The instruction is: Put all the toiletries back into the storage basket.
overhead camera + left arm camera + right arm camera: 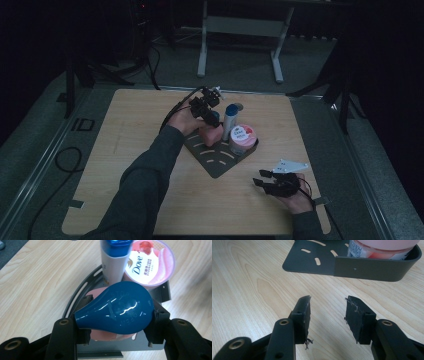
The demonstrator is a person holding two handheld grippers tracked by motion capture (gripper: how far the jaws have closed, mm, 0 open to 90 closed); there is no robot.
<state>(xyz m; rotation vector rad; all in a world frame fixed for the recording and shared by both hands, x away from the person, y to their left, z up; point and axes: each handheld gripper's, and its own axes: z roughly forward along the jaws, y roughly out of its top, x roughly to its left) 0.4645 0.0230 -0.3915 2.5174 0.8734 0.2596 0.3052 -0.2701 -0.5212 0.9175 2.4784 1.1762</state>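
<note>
- The left tool (117,336) is clamped on the blue teardrop-shaped cap (116,308) of a pink bottle (98,293); both black pads press on the cap's wide end, and raised lettering on the cap faces the camera of the left gripper view.
- In the high view the left tool (207,111) sits over the dark corner rack (215,162), with the pink bottle (211,135) standing on the rack's slotted base; whether the bottle rests its weight there or is slightly lifted cannot be told.
- Just beside the bottle stand a white tube with a blue cap (115,260) and a pink Dove tub (150,261), both inside the rack and touching or nearly touching each other.
- The right tool (328,312) has its jaws apart with nothing between them, and it lies low over the bare table (249,290), well apart from the rack's curved wall (374,268).
- In the high view the right tool (272,182) rests near the table's front right, idle.
- Judged from this, the rack already carries three items, so the loading seems close to done; what is left is for the left tool to let go of the bottle and pull clear without tipping its neighbours.
</note>
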